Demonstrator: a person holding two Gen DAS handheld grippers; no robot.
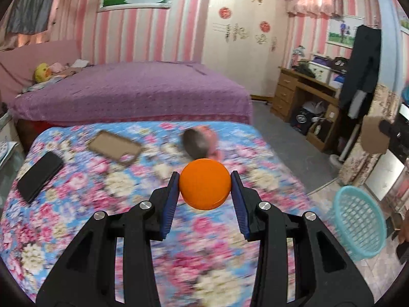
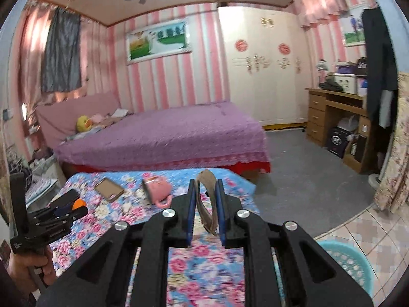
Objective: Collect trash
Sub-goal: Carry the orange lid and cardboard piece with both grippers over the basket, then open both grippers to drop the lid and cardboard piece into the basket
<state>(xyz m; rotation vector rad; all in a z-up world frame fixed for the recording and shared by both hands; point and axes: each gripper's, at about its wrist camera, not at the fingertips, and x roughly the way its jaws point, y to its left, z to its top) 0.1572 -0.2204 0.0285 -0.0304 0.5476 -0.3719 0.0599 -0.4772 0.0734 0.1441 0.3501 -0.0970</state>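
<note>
My left gripper point(image 1: 205, 174) is shut on a round orange cap point(image 1: 205, 186), its blue pads pressing both sides, above the flowered cloth point(image 1: 76, 204). In the right wrist view that gripper point(image 2: 76, 206) shows at far left with the orange cap point(image 2: 78, 203) in it, held by a hand point(image 2: 28, 266). My right gripper point(image 2: 205, 182) is shut on a bent scrap of brown cardboard point(image 2: 208, 204). The left wrist view catches the same cardboard scrap point(image 1: 374, 138) at the right edge. A turquoise mesh basket point(image 1: 358, 222) point(image 2: 350, 261) stands on the tiled floor, right of the cloth.
On the flowered cloth lie a pink mug point(image 2: 158, 188), a brown phone case point(image 1: 115, 147) and a black phone point(image 1: 39, 174). A purple bed point(image 2: 166, 133) stands behind it. A wooden desk point(image 2: 329, 112) is at the right wall, grey floor between.
</note>
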